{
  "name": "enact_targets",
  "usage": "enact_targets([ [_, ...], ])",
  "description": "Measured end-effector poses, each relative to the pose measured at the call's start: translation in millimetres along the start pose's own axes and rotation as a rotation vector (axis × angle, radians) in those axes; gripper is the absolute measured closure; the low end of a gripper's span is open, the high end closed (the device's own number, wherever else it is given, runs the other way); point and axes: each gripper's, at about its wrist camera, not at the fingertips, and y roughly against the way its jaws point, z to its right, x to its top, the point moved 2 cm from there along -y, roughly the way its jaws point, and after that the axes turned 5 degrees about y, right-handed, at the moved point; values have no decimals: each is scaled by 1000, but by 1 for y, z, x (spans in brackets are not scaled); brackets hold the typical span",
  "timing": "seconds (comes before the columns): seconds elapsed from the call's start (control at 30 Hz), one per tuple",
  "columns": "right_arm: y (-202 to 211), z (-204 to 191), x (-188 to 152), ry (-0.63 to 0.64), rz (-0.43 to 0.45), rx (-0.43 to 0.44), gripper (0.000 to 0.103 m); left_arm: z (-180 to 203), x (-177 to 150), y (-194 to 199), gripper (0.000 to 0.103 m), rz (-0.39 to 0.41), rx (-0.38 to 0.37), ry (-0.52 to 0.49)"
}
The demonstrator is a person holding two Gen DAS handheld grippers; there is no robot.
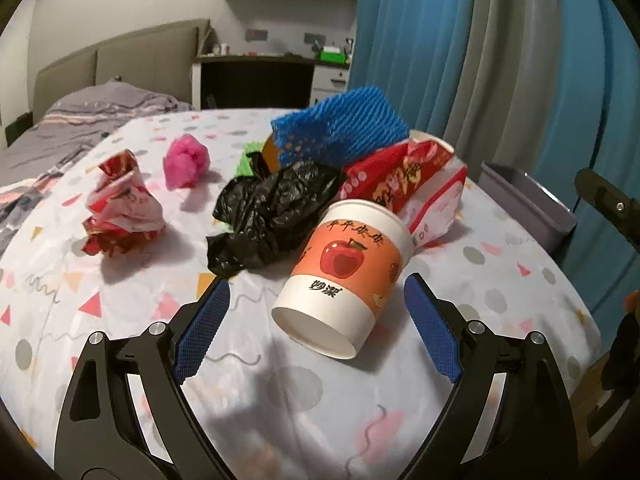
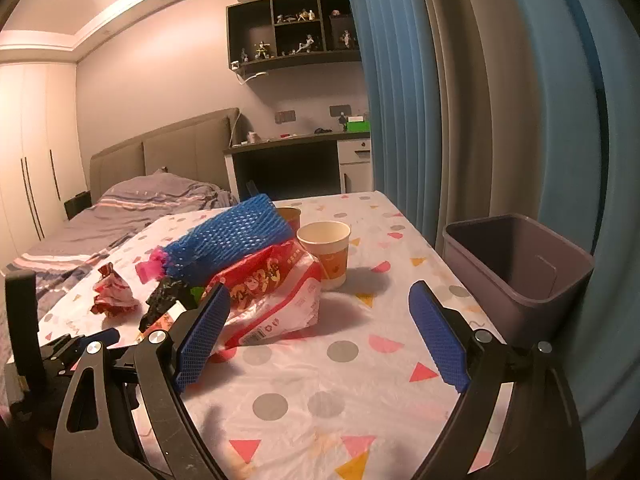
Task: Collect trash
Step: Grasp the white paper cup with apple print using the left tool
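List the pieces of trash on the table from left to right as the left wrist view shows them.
crumpled red-and-white wrapper → pink crumpled bag → black plastic bag → paper cup with the apple print. The blue foam net and the red snack bag overlap behind the cup, so they are left out.

paper cups (image 2: 327,251): 3 | red-and-white wrappers (image 1: 122,210): 2 | black bag (image 1: 272,216): 1 | blue foam net (image 1: 340,124): 1 | pink wad (image 1: 186,160): 1 | grey bin (image 2: 520,268): 1
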Motion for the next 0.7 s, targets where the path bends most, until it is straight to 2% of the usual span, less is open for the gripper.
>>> enact_targets([
  [0.17,-8,0,-3,-5,-21,4,15,2,-1,-16,16,-96,-54,6],
  [0.23,-10,-1,-5,-6,-28,6,15,1,0,-20,21,-119,-75,24],
  [0.33,-12,-2,-7,-4,-35,11,15,-1,0,-24,34,-143,-96,41],
  [0.47,-13,-3,-8,1,-41,13,15,2,0,-23,40,-140,-114,33],
  [0.7,-14,-4,-7,5,-46,6,15,8,1,-5,42,-69,-122,17],
])
